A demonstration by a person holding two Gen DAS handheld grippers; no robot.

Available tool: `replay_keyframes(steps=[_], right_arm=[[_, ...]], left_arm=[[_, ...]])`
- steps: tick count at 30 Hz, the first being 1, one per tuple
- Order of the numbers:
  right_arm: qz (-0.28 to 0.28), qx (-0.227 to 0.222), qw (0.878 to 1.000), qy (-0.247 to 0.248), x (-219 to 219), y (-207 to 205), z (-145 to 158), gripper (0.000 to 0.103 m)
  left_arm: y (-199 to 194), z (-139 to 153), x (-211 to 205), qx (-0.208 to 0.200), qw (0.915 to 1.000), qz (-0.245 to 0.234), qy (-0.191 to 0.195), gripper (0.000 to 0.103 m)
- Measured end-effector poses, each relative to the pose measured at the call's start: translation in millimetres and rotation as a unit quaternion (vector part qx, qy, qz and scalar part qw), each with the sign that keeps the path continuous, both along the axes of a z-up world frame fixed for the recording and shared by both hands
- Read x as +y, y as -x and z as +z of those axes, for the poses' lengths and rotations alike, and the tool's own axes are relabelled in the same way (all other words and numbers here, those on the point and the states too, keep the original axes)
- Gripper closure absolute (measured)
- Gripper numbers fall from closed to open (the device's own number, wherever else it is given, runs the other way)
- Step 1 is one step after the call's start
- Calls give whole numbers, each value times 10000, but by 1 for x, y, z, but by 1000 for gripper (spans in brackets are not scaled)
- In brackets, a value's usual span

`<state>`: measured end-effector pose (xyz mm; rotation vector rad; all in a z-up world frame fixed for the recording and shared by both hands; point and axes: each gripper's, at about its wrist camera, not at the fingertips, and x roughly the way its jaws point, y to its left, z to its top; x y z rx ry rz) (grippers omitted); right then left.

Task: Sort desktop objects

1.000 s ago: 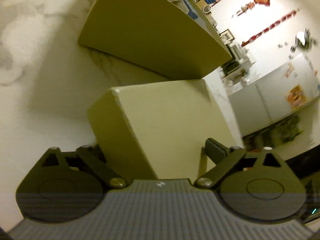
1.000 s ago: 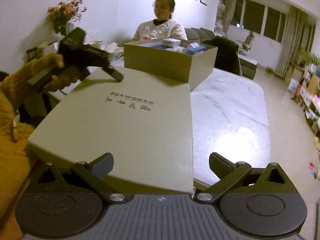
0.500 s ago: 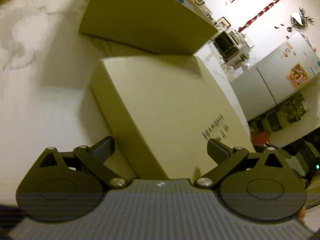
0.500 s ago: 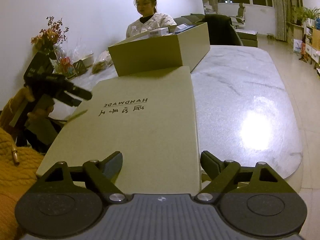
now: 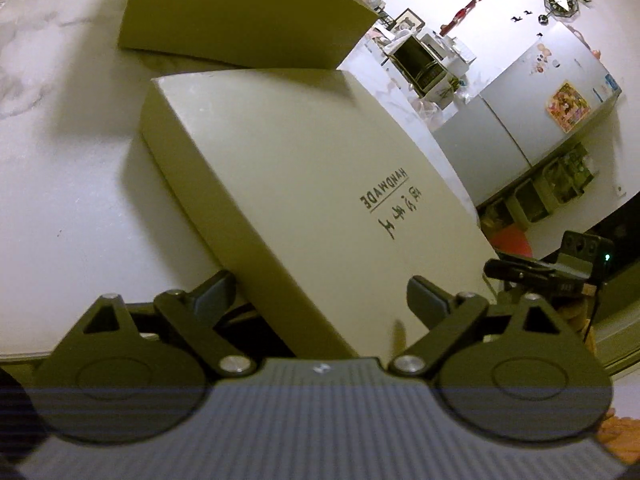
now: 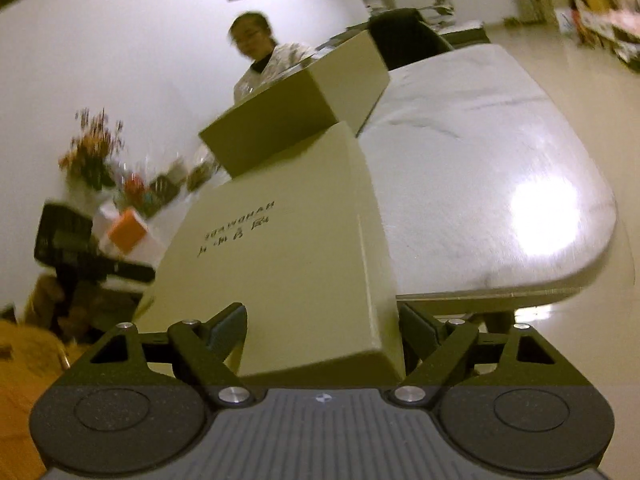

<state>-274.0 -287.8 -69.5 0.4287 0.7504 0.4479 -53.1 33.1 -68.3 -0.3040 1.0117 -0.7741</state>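
Box lid [image 5: 304, 184], a flat olive-green cardboard piece with dark printed letters on its top, fills the centre of both wrist views and lies near the edge of the white marbled desk [image 5: 60, 200], its far end close against the open box [image 5: 240, 12] of the same colour in the upper part of the frame. The step in hand seems to be taking the lid by two near corners, one tool on each. The left gripper [image 5: 320, 300] has its jaws spread and closing, with the lid's near left corner between them, one finger low beside the side wall and the other over the top face; I cannot tell if the pads already press. The right gripper [image 6: 322, 330] also has its jaws closing around the near right corner, and the right finger looks touching or almost touching the lid's wall, but a firm pinch is not clear. I judge that the next move calls for both jaws to close evenly on the thin rim, then a level lift toward the box. The cardboard looks matte, stiff and sharp-edged, with shallow walls, so the grip area is small. The desk is smooth and glossy and shows a bright reflection at the right of the right wrist view.
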Motion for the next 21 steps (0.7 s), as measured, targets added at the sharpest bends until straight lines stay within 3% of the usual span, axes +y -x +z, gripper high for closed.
replay_keyframes(steps=[4, 9, 15, 21], right_arm=[[-113, 127, 9994, -287, -5, -5, -7, 19], [-108, 257, 9982, -524, -3, -8, -12, 20], [92, 23, 9952, -979, 0, 4, 0, 25], [379, 32, 9917, -1232, 10, 9, 3, 28]], left_arm=[[2, -1, -1, -95, 9999, 123, 53, 14], [-3, 2, 7, -115, 9983, 375, 431, 18], [-7, 4, 18, -138, 9947, 693, 747, 18], [-5, -1, 24, 59, 9944, 771, 721, 20]])
